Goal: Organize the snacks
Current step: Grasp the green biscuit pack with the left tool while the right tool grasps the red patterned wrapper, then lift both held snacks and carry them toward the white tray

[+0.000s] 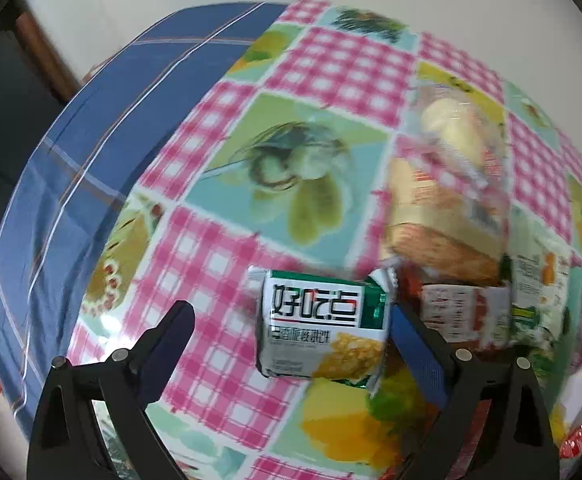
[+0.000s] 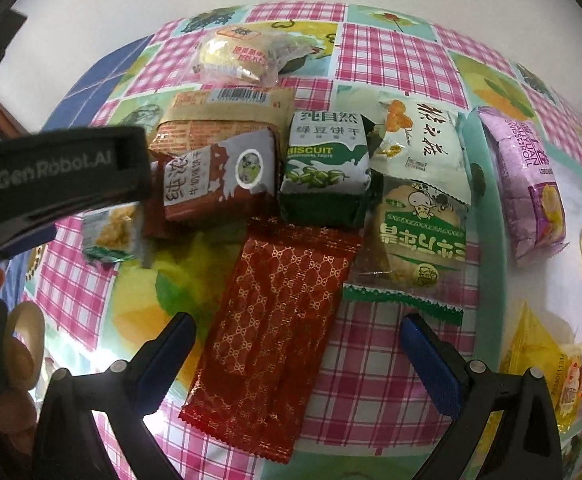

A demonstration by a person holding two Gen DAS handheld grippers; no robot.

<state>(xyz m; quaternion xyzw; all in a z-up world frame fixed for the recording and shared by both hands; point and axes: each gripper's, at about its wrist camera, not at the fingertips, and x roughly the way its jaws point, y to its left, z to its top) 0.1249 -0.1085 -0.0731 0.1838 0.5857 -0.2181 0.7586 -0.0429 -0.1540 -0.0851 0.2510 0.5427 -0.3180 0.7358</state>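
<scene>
Two grippers were seen wide open, nothing held. The left gripper (image 1: 291, 320) had the green-white biscuit packet (image 1: 323, 328) between its fingers, against the right one. The right gripper (image 2: 295, 332) was spread over the red packet (image 2: 271, 340) on the tablecloth (image 2: 391, 360).

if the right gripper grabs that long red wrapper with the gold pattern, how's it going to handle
The long red wrapper looks flat and thin, so it will probably flop or bend if pinched at one end. Its glossy foil may be slippery between the pads. It lies flat on the tablecloth, so it seems unlikely to roll or tip.
</scene>
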